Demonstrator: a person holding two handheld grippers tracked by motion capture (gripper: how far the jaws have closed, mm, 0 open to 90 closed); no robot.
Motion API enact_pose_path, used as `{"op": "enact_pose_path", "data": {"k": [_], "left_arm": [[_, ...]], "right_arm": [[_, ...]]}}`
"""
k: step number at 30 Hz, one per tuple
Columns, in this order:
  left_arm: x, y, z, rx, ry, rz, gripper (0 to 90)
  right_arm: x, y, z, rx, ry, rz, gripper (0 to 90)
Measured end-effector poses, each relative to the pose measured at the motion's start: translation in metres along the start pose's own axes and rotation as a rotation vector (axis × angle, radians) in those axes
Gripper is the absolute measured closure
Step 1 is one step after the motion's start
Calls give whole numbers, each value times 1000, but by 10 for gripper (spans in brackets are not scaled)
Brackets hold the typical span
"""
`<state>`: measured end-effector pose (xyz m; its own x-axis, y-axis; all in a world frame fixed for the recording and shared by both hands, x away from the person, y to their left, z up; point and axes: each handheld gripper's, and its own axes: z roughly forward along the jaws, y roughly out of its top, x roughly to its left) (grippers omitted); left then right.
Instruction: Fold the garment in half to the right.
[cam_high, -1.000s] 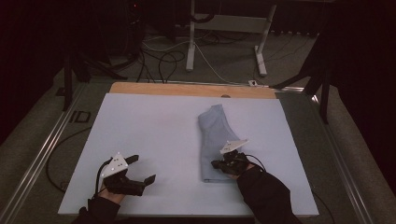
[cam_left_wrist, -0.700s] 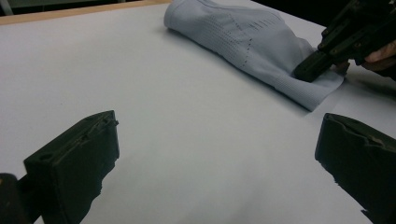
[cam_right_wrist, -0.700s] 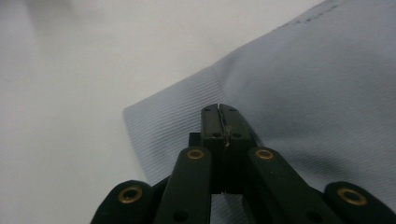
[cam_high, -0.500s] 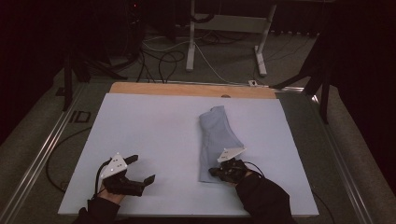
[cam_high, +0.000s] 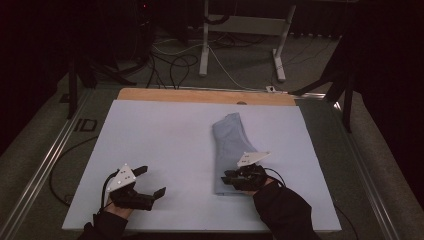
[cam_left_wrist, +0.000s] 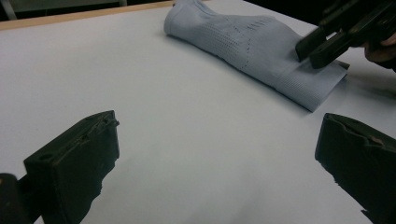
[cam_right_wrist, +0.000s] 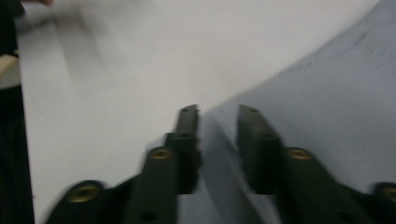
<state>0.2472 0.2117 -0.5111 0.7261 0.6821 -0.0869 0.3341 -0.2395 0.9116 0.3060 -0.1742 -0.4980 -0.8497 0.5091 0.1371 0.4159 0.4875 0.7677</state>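
A pale blue knit sock (cam_high: 229, 142) lies lengthwise on the white board (cam_high: 160, 135), right of centre. My right gripper (cam_high: 228, 180) lies low at the sock's near end, pointing left. In the right gripper view its jaws (cam_right_wrist: 217, 112) stand a little apart over the sock's edge (cam_right_wrist: 336, 93); they have just been opening, and fabric shows in the gap without the pads pressing on it. My left gripper (cam_high: 152, 181) rests at the board's front left, open wide with nothing in it (cam_left_wrist: 217, 154). From there the sock (cam_left_wrist: 252, 46) and the right gripper (cam_left_wrist: 322, 44) show farther off.
A wooden strip (cam_high: 200, 96) runs along the board's far edge. Metal rails (cam_high: 50, 160) flank the table. Behind it, on the dark floor, stand white frame legs (cam_high: 205, 45) among cables (cam_high: 165, 55).
The right gripper's jaws have parted at the sock's near end, and the hand has shifted only slightly. The left gripper has stayed where it was.
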Motion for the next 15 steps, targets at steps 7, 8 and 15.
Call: {"op": "enact_pose_path", "data": {"k": [7,8,15], "left_arm": [[4,-1,-4,-9,11,-2,6],[4,0,-4,-7,10,4,6],[7,0,-8,-16,1,15,5]], "right_arm": [[0,11,-4,-49,14,-9,286],[0,13,-5,-53,15,-9,252],[-5,17,-6,-80,37,-8,88]]}}
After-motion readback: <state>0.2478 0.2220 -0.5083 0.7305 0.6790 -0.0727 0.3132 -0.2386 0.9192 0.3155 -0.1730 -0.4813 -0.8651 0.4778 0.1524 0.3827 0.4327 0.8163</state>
